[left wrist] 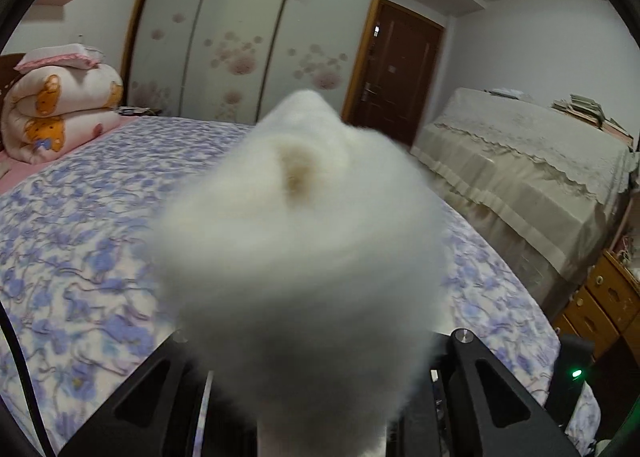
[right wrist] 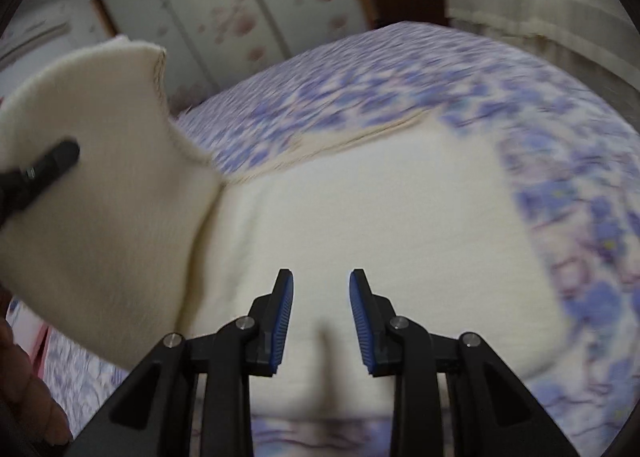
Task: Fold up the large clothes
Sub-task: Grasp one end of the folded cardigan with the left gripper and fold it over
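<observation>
Cream knit garment (right wrist: 360, 225) is lying across the floral bedspread (right wrist: 400, 69), its long axis running left to right; you are lifting its left flap in the left gripper (right wrist: 44, 169), clenched on the cloth, while your right gripper (right wrist: 321, 289) is hovering released over the near edge, nearer the body
</observation>
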### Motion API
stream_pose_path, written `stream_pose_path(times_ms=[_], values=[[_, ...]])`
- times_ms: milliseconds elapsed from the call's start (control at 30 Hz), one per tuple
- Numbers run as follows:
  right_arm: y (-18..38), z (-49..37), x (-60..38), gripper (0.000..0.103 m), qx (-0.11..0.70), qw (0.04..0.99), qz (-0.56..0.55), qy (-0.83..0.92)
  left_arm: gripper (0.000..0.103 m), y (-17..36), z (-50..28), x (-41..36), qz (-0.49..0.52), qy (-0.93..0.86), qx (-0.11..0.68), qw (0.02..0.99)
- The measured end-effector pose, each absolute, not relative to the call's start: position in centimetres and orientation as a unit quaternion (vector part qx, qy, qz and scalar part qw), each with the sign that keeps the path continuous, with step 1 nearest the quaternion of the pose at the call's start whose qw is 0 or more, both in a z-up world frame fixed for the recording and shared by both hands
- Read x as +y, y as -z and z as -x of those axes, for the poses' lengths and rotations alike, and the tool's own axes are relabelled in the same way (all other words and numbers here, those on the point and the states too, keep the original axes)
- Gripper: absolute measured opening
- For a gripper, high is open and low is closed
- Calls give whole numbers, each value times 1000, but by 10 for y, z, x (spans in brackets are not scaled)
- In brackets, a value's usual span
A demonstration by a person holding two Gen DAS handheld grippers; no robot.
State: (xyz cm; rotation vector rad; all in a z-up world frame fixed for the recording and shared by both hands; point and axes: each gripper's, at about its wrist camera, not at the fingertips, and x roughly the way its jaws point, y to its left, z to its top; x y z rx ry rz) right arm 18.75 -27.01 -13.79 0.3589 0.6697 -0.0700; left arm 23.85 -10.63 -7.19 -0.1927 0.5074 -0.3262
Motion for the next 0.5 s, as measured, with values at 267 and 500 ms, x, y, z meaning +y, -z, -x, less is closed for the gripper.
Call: stream_pose_path(times_ms=[267,500], values=[[122,-155,-357,29,293,927,-206,110,18,99,-238,-217,24,219,287,932],[142,-146,-381,29,330,914,-199,126,39,174,-216,-295,-142,203,326,912]])
